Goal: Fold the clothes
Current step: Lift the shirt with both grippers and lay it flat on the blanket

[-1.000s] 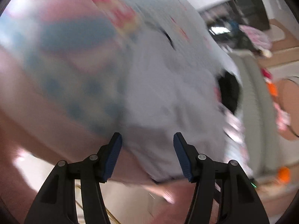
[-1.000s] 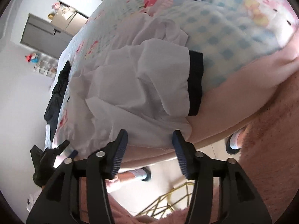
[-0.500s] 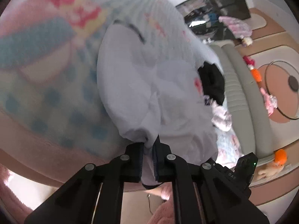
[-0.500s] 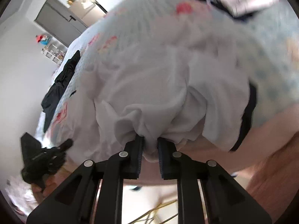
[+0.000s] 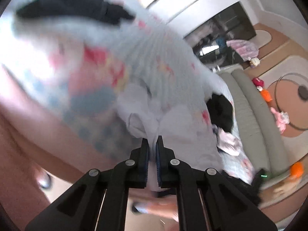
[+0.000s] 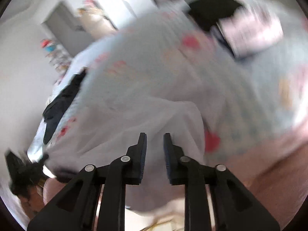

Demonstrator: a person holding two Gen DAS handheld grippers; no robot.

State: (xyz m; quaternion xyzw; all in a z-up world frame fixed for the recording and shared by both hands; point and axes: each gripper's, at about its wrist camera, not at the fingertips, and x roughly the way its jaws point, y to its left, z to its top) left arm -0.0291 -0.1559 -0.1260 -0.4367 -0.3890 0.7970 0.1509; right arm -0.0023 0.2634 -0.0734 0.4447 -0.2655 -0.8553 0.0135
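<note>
- Presently catalogued, with the bed [image 5: 90, 104] as landmark: patterned cover in pale blue check with pink and red prints, pink side panel below.
- White garment [image 5: 173, 127]: lies at the near edge of the bed, bunched and partly raised off the cover; same garment in the right wrist view [image 6: 134, 119], spread in soft creases toward the bed's near edge.
- Left gripper [image 5: 152, 150]: nearly closed, a gathered fold of the white garment pinched between the pads, cloth hanging below the jaws.
- Right gripper [image 6: 155, 150]: jaws a little apart and opening; white cloth between and beneath them, but blur hides whether the pads press on it.
- Handling, as judgement: light, thin, limp; no stiffness to hold a shape, so sags and wrinkles from any pinch point; likely slips from a loose hold; not fragile.
- Where to take hold, as judgement: two well-apart points along one edge or hem, single layer if possible, rather than a bunched middle; a bunched pinch folds unevenly.
- Dark clothing [image 5: 221, 111]: farther along the bed, apart from the white garment; another dark heap [image 5: 73, 5] at the bed's far end.
- Pink-and-white folded item [image 6: 250, 32]: at the bed's far end, beside a dark piece.
- Grey padded headboard [image 5: 256, 127]: along the bed's far side.
</note>
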